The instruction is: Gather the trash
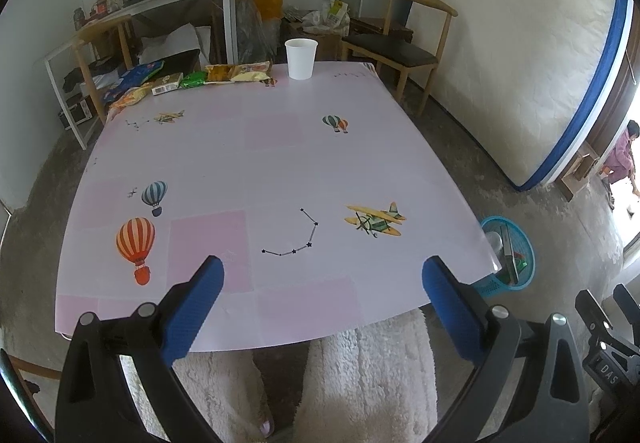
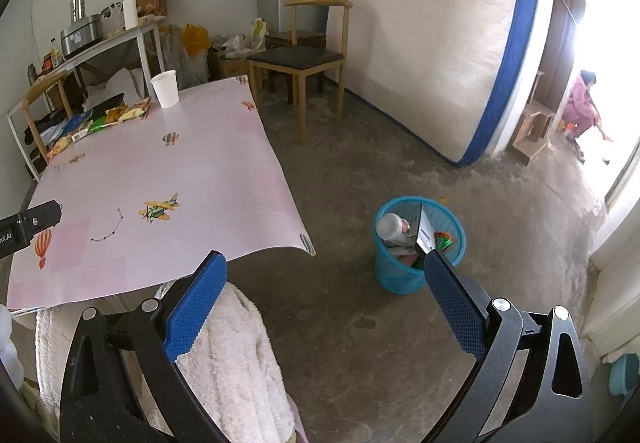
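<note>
Standing at lower centre, a blue basket (image 2: 400, 275) is holding a bottle (image 2: 389, 223), a carton (image 2: 425, 233) and wrappers; both grippers' jaws, left (image 1: 322, 281) and right (image 2: 325, 279), are gaping, released.

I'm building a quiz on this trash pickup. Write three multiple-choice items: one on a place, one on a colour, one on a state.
1. Where is the paper cup? A) far edge of the table B) on the floor C) on the chair
2. What colour is the trash basket? A) red B) blue C) black
3. How are the right gripper fingers? A) shut on a wrapper B) shut, holding nothing C) open, holding nothing

A: the cup stands beside the snack wrappers at the far edge.
B: its mesh wall is blue.
C: only floor shows between them.
</note>
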### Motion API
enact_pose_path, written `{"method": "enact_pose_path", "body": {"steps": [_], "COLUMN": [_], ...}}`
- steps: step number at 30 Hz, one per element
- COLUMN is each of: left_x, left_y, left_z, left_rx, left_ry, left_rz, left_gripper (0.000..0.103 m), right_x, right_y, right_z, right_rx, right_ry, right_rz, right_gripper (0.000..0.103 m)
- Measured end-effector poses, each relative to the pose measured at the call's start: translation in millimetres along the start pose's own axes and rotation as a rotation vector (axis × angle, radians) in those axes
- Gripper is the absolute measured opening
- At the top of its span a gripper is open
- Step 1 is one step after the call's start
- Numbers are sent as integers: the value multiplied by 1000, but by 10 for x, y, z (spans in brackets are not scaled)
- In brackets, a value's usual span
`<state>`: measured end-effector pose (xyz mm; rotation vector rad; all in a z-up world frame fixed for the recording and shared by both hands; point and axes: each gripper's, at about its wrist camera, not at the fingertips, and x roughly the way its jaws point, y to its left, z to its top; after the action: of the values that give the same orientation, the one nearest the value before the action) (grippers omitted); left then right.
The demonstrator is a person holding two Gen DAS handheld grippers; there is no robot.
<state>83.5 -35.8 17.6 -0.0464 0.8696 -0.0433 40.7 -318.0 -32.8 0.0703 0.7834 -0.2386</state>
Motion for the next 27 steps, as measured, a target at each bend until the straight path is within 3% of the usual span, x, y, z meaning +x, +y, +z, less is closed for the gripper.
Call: {"method": "enact_pose_path", "body": {"steps": [27], "left_x": [16], "left_y": [51], "left_z": [-5], "left_rx": [-17], "left_ry": [-2], "left_rz": [-4], "left_gripper": [97], "right_x": [28], "right_y": [90], "right_z": [13], "right_rx": [-23], "right_ry": [4], "right_rz": [-2], "right_gripper": [95]}}
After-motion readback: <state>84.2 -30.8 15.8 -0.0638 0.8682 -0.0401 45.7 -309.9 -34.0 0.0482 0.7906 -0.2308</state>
